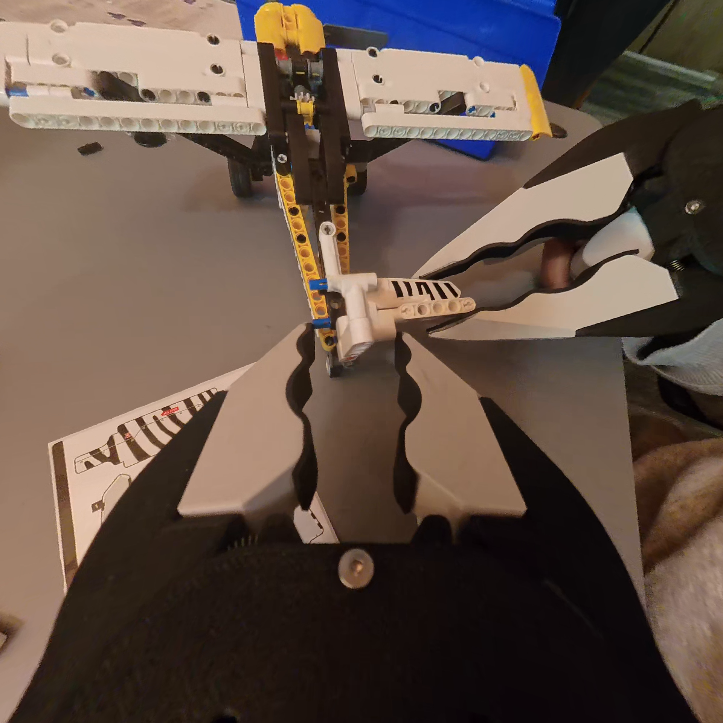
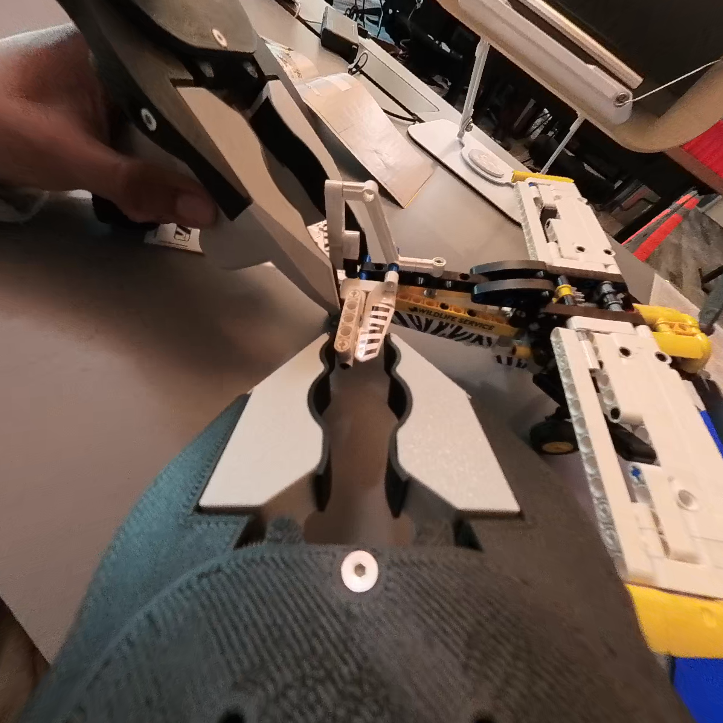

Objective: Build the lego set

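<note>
Grey table (image 1: 117,254) carried a plane model (image 1: 301,129) standing on its wheels, nose pointing away from the left wrist camera toward a blue bin (image 1: 430,47) behind it. Largest assemblies looked finished: both white wings (image 1: 129,78) were mounted across a black and yellow fuselage (image 1: 309,242), each tipped in yellow, with a yellow nose piece (image 1: 289,27) and black wheels (image 2: 555,434) beneath. The side of the body already bore zebra-stripe stickers, seen in the right wrist view. Work stood at the tail. A small white tail fin (image 1: 403,303), a striped panel with a short holed beam, sat against the rear of the fuselage on blue pins (image 1: 319,303), linked forward by a thin white rod (image 1: 330,250). Whether it was fully seated I could not tell. Right gripper (image 1: 424,305) came in from the side, fingers parted to a narrow gap, tips bracketing the fin's outer end; contact looked likely, a firm pinch was not clear. Left gripper (image 1: 352,336) sat just behind the tail, fingers wide apart and holding nothing, one tip near the yellow beam. A printed sticker sheet (image 1: 129,438) lay on the table under the left gripper. A small black piece (image 1: 90,148) lay loose under the wing. Judged well along: airframe done, tail pieces and perhaps remaining stickers left.
</note>
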Motion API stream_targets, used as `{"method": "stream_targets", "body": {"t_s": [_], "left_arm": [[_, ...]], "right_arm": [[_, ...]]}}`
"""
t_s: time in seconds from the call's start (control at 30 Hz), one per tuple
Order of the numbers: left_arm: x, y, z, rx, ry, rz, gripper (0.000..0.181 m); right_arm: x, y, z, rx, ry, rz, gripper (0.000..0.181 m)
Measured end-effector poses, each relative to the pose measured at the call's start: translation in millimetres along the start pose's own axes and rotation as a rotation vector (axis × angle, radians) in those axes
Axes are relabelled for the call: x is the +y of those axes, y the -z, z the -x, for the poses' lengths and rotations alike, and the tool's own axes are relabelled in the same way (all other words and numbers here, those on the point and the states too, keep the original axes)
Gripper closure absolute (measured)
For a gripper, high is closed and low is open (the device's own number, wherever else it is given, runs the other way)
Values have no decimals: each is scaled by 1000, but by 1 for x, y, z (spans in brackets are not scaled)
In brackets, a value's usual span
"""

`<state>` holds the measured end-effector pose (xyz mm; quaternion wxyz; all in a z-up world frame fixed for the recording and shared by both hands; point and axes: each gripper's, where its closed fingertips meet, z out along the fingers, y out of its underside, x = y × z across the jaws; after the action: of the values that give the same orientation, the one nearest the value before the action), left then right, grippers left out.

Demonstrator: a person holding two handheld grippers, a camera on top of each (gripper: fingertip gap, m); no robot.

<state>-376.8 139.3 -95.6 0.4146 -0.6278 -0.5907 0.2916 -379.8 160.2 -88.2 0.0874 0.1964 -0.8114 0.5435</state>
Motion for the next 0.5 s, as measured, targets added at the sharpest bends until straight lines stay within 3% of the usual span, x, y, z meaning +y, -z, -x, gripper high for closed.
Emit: {"method": "stream_targets", "body": {"t_s": [0.5], "left_arm": [[1,0,2,-39,-19,9,142]], "right_arm": [[0,-3,-2,9,-9,5,159]]}}
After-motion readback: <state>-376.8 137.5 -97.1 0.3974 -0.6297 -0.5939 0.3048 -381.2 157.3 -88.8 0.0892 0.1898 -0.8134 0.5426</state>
